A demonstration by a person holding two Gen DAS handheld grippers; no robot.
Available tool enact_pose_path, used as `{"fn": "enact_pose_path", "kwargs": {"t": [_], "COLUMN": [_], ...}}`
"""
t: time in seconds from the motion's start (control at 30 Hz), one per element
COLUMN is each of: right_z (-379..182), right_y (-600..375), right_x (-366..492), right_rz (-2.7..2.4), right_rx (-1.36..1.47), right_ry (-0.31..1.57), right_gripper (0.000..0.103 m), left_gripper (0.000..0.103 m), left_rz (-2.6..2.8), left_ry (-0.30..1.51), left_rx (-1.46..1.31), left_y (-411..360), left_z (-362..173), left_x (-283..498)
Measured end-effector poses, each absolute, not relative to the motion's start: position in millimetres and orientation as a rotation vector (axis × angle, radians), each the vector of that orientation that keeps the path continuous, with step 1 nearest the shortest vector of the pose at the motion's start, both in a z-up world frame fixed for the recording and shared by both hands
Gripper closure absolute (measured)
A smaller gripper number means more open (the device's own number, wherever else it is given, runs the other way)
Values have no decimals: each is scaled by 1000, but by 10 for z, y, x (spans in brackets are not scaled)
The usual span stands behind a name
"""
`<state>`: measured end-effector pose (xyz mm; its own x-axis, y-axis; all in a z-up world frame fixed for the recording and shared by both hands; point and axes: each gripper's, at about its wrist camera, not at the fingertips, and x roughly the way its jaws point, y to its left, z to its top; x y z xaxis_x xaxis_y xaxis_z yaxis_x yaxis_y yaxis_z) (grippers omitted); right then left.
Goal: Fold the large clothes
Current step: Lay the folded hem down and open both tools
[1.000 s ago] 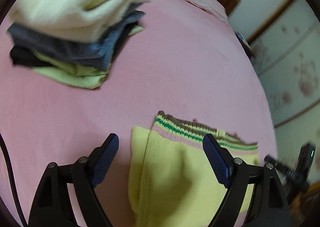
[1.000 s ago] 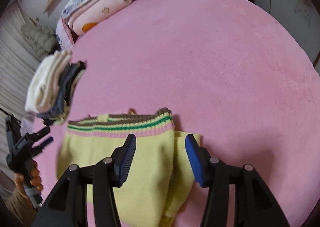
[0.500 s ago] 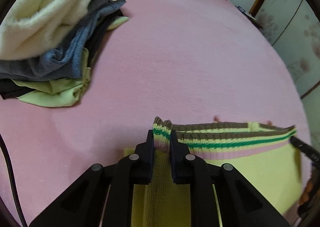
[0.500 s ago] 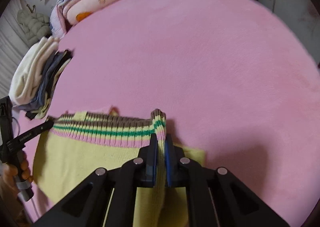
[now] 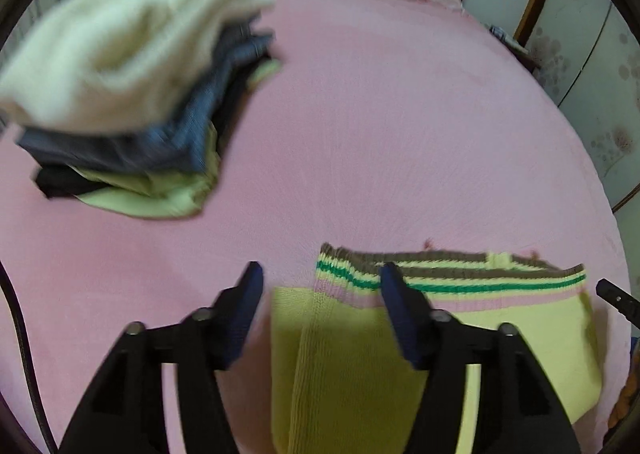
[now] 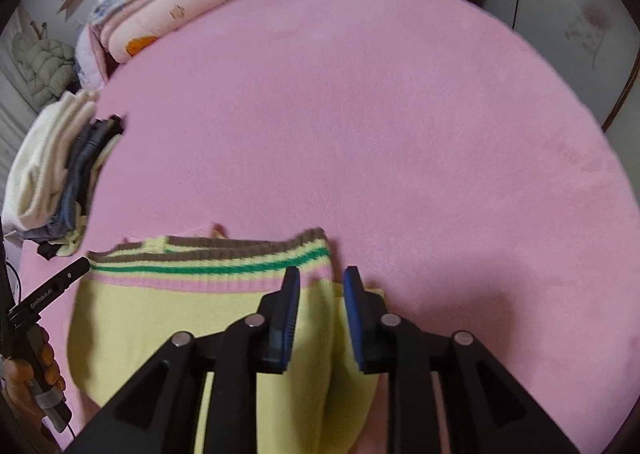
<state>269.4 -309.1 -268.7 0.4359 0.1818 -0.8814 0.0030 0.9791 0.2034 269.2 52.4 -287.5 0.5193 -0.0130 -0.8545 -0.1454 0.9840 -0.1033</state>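
Observation:
A yellow knit sweater point(image 5: 500, 334) with a brown, green and pink striped hem lies flat on the pink bedspread point(image 5: 400, 134). My left gripper point(image 5: 320, 270) hovers over the sweater's left hem corner. Its jaws are opening and stand wide, and the corner lies loose between them. Over the right hem corner of the sweater point(image 6: 160, 314) my right gripper point(image 6: 322, 272) is opening too. A raised fold of yellow knit stands in its narrow gap, and the pads no longer press it. The left gripper's body point(image 6: 52, 290) shows at the left edge, held by a hand point(image 6: 36, 366).
A stack of folded clothes point(image 5: 120, 94), cream on top of blue, black and light green, sits at the far left; the stack point(image 6: 56, 166) also shows in the right wrist view. Folded bedding point(image 6: 160, 14) is piled at the bed's head. Wardrobe doors point(image 5: 592, 74) stand on the right.
A second ago both grippers stood open, then each pinched a hem corner. Now both have let go and spread apart again. The left one has shifted left; the hem lies flat.

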Motion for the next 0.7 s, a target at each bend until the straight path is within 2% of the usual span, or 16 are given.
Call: {"fn": "enact_pose_path", "kwargs": {"t": [0.17,0.37,0.43,0.47,0.57,0.7], "right_z": [-2442,-2704,-2808,-2865,-2949,-2975], "right_y": [-2714,-2146,-2082,-2084,-2290,-2647], "right_x": [2389,2077,1998,1963,1858,1808], "right_rz": [235,345,331,303,254,211], "right_rx": [201,168,115,68,16,38], "right_ry": [1066,1132,1139,1139,1113,1118], "right_gripper": [79,78,79,79,86,98], "left_gripper": [41,42,47,53,62,63], "left_rz": [41,62,111,115,87,50], "left_ry": [929,1038,1075,1084,1058,1039], "left_rx": [-230,-242,-215,-210,-199,-158], "left_y": [362,137,155,215,322,323], "left_z": [-2632,-2975,-3152,-3237,-3294,-3305], "left_x": [2321,2062,2004,1970,1900,1875]}}
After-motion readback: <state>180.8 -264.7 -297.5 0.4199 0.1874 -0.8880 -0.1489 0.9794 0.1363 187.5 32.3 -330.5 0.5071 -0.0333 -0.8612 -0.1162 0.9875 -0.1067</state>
